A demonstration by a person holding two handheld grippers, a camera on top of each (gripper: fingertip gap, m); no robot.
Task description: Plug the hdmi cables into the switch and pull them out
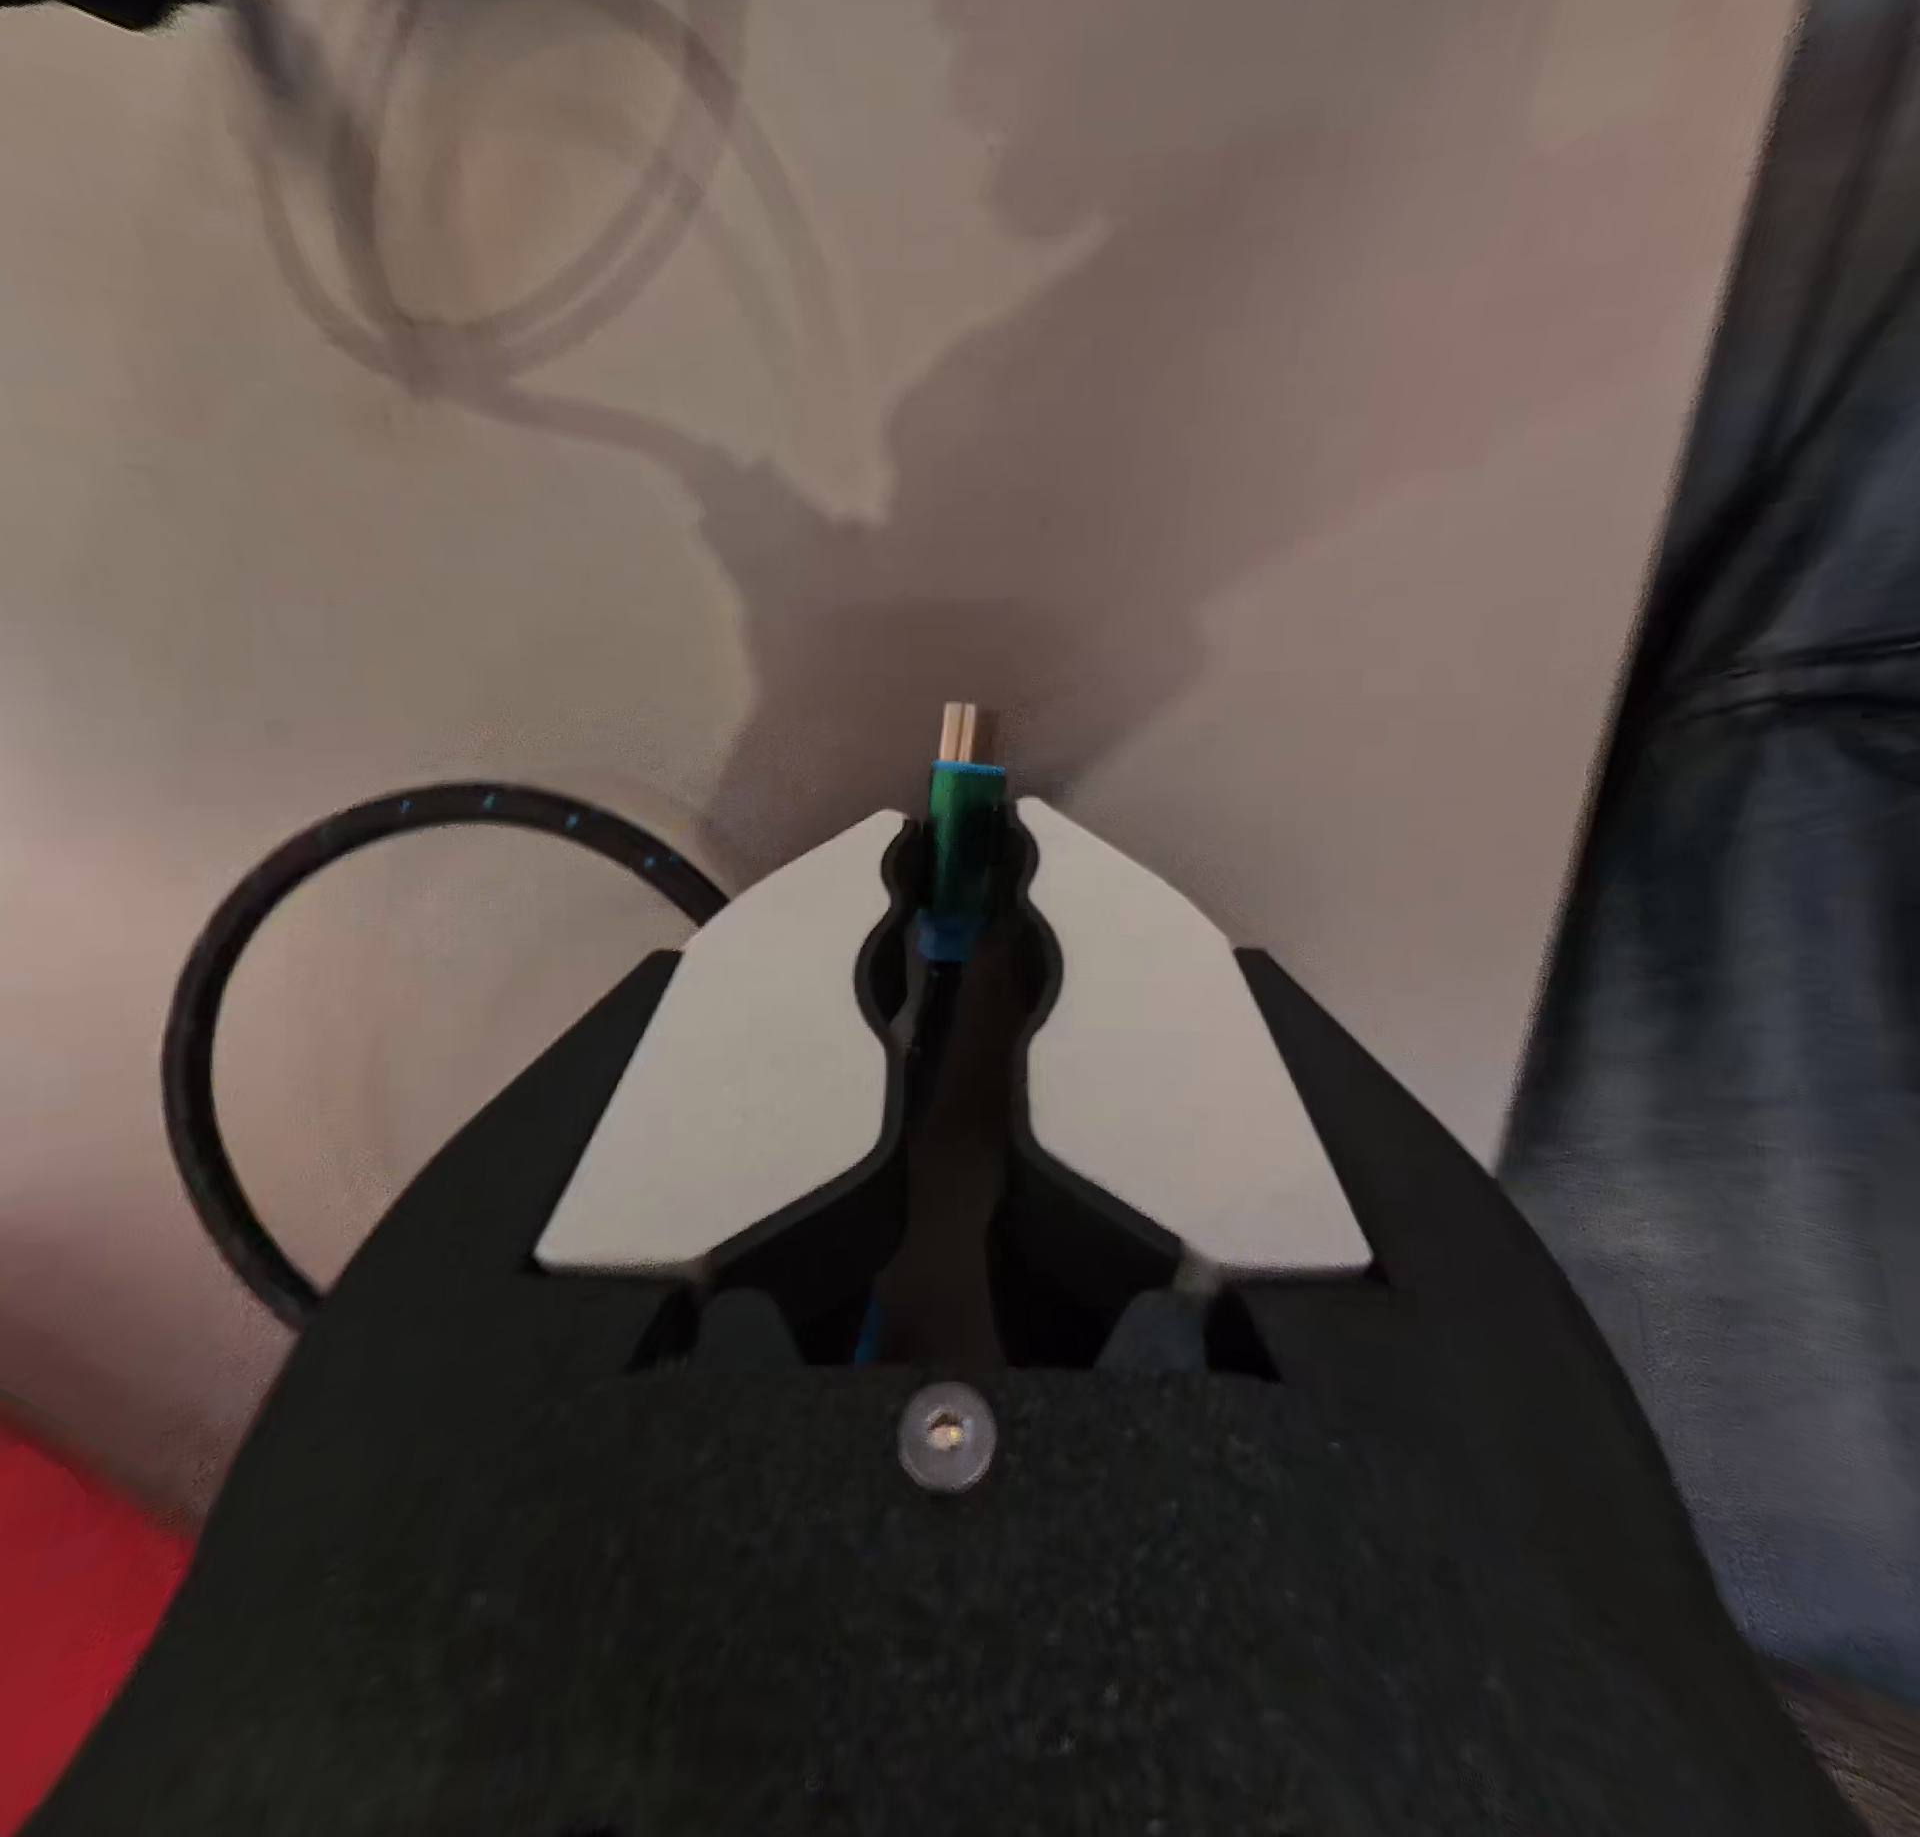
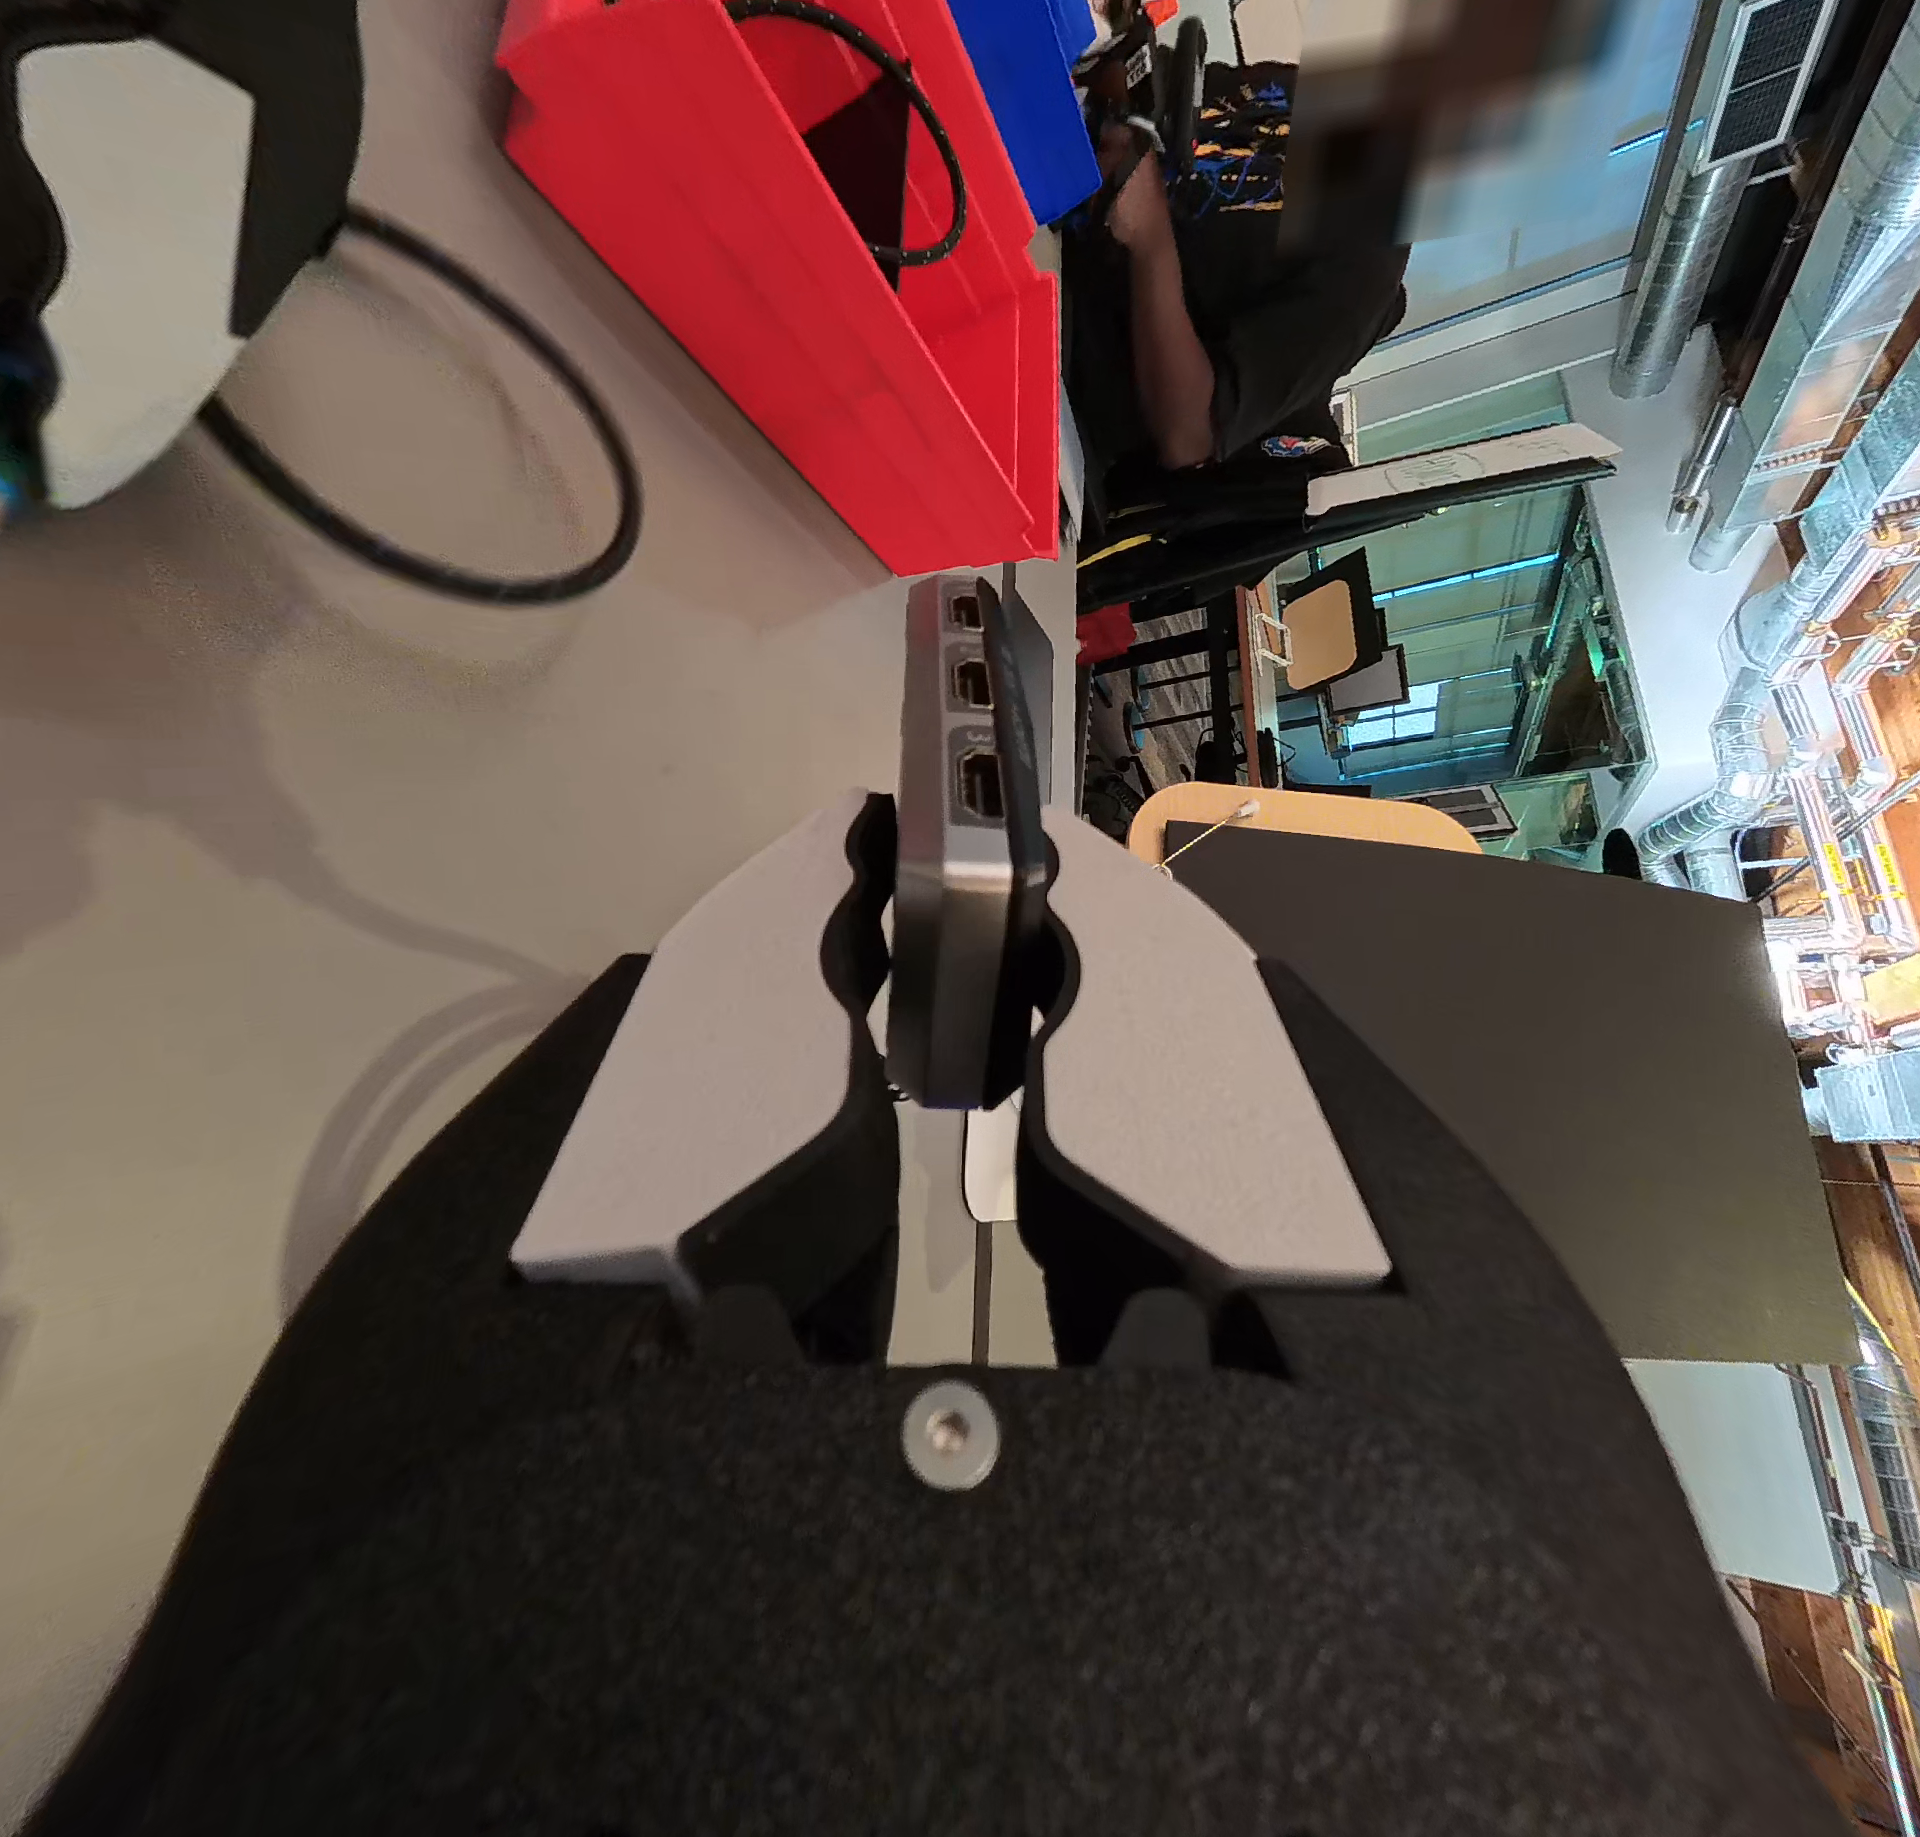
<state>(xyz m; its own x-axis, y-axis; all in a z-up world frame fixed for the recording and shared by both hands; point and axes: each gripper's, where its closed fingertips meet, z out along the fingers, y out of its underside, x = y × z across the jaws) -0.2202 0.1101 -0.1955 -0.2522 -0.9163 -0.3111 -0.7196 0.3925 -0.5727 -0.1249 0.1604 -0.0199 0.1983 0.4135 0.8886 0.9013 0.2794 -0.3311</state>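
My left gripper (image 1: pixel 961 813) is shut on an HDMI plug (image 1: pixel 961 842) with a green-blue body; its gold metal tip sticks out past the fingertips above the pale table. Its black braided cable (image 1: pixel 208 1008) loops out to the left. My right gripper (image 2: pixel 961 831) is shut on a dark grey HDMI switch (image 2: pixel 951 914), held on edge so three empty ports (image 2: pixel 977 785) face left. The left gripper shows at the far left of the right wrist view (image 2: pixel 114 260), apart from the switch, with the cable loop (image 2: pixel 582 405) below it.
A red bin (image 2: pixel 758 229) holding another black cable (image 2: pixel 935 135) stands on the table (image 2: pixel 312 800) beyond the switch, a blue bin (image 2: pixel 1018 52) behind it. A red corner (image 1: pixel 62 1579) shows at the lower left. A person in dark clothes (image 2: pixel 1247 312) sits past the table edge. Blue fabric (image 1: pixel 1766 852) fills the right side.
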